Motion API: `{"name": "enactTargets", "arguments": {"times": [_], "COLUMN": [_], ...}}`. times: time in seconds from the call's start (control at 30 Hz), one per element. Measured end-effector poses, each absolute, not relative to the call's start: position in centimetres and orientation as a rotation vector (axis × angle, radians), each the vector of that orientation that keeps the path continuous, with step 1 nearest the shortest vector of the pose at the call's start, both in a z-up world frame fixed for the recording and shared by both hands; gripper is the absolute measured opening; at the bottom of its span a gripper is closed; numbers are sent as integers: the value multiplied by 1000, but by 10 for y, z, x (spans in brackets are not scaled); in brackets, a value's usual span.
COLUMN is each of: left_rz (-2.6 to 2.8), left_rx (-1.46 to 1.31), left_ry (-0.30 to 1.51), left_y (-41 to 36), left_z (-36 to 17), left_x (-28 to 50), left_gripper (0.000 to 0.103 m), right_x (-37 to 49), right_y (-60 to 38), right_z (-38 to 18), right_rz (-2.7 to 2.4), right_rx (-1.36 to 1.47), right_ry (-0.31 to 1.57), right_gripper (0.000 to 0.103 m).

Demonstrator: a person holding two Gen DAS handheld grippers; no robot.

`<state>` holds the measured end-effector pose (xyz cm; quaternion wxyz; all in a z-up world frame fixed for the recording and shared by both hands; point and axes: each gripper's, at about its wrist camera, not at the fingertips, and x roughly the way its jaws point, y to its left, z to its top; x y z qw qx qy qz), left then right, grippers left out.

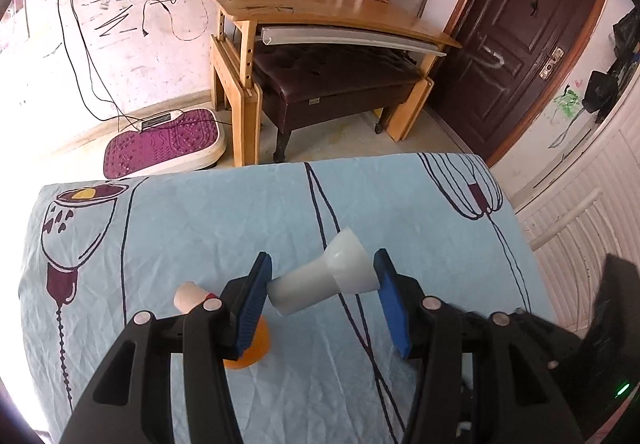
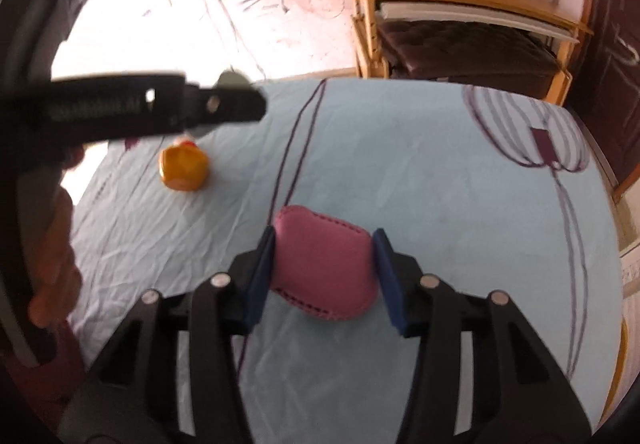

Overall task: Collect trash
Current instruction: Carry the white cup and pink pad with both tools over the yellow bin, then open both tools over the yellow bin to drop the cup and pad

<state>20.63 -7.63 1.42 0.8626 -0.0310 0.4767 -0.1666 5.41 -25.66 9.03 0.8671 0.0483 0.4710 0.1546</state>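
Observation:
In the left wrist view my left gripper (image 1: 323, 286) is shut on a white plastic bottle-like piece (image 1: 320, 282), held across the blue pads above the blue patterned cloth (image 1: 180, 236). An orange bottle (image 1: 252, 348) lies behind the left finger, with a pale pink cup-like item (image 1: 188, 296) beside it. In the right wrist view my right gripper (image 2: 324, 264) has its pads against both sides of a pink stitched pouch (image 2: 324, 268) lying on the cloth (image 2: 400, 164). The orange bottle (image 2: 183, 167) lies to the far left there. The left gripper's black body (image 2: 140, 108) crosses the upper left.
A wooden desk (image 1: 320, 4) with a dark padded bench (image 1: 332, 72) under it stands beyond the cloth-covered surface. A purple foot-massage mat (image 1: 164, 144) and cables lie on the floor at left. A dark door (image 1: 520, 36) is at right. A white slatted cabinet (image 1: 580, 212) borders the right edge.

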Motion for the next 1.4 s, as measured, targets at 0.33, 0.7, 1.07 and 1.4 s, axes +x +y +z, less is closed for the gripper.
{"name": "enactTargets", "arguments": {"times": [0.33,0.7,1.07,1.4], "left_rz": [-351,-417,-599,-782], "left_rx": [10,119,254,306], "left_ry": [898,848,851,978], "left_y": [-99,-161,-267,-359], "left_z": [33,55,61,39], "left_x": [182,150,112,88], "left_gripper": [48,48,48,48], "right_x": [23,-22,-61,-90], "right_y": [-361,-458,-531,-579], "right_z": [107,107,94,62], "right_rz": [162,8,-134,-217], "right_rx": [298,416,436,496], "right_ry": [879,793,778,825], "right_gripper": [47,47,47,47]}}
